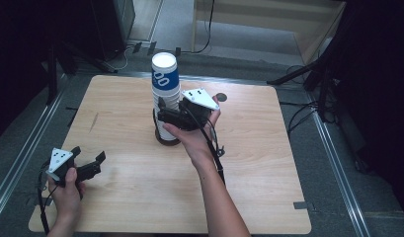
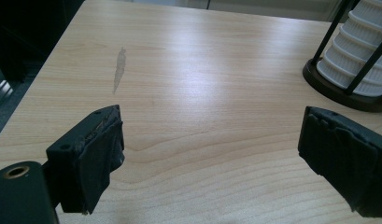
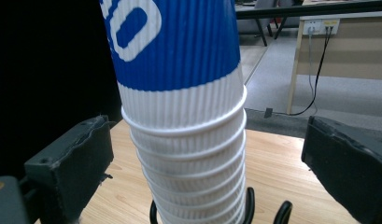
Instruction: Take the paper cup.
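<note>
Taking the stack of cups (image 1: 165, 94) as landmark: nearest us, well to its left, our left gripper (image 1: 87, 162) hovers over the table (image 1: 268, 163), jaws apart on nothing. Our right gripper (image 3: 205, 154) sits just beside the stack, its jaws spread either side without touching. The cups are ribbed and white, nested upside down, the topmost blue with white lettering, standing in a black wire holder (image 2: 340, 91) toward the table's far edge.
</note>
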Demonstrator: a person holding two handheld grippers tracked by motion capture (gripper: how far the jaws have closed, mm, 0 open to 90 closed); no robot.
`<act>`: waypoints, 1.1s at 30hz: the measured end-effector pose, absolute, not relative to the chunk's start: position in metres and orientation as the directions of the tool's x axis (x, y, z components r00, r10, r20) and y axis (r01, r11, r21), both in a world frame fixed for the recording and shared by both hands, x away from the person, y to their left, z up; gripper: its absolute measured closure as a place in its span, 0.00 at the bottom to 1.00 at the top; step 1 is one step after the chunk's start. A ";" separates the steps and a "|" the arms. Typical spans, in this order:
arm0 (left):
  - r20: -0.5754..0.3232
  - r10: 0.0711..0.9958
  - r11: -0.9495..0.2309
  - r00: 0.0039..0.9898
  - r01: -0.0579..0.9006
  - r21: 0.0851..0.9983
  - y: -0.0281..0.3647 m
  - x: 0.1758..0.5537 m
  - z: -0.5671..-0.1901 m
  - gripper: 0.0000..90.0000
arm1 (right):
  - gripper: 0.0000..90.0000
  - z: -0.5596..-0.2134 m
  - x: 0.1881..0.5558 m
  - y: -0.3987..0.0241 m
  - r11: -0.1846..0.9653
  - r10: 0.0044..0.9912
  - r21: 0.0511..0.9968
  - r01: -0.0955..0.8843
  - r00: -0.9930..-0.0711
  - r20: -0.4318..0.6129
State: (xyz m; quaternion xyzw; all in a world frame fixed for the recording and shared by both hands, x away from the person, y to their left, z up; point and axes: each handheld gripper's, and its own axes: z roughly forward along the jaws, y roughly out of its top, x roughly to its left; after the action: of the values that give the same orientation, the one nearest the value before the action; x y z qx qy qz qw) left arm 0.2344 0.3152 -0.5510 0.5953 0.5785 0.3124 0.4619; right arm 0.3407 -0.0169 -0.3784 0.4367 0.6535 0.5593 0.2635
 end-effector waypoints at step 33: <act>-0.173 0.976 0.102 0.134 0.422 0.901 0.316 0.237 -0.551 0.09 | 0.18 -0.368 0.371 0.029 -0.015 0.915 0.980 0.200 -0.392 0.094</act>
State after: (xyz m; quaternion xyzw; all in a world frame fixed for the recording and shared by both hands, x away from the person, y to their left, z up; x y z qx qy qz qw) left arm 0.2374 0.3159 -0.5510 0.5978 0.5845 0.3024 0.4577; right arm 0.3705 0.0286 -0.3678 0.4471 0.6232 0.5548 0.3223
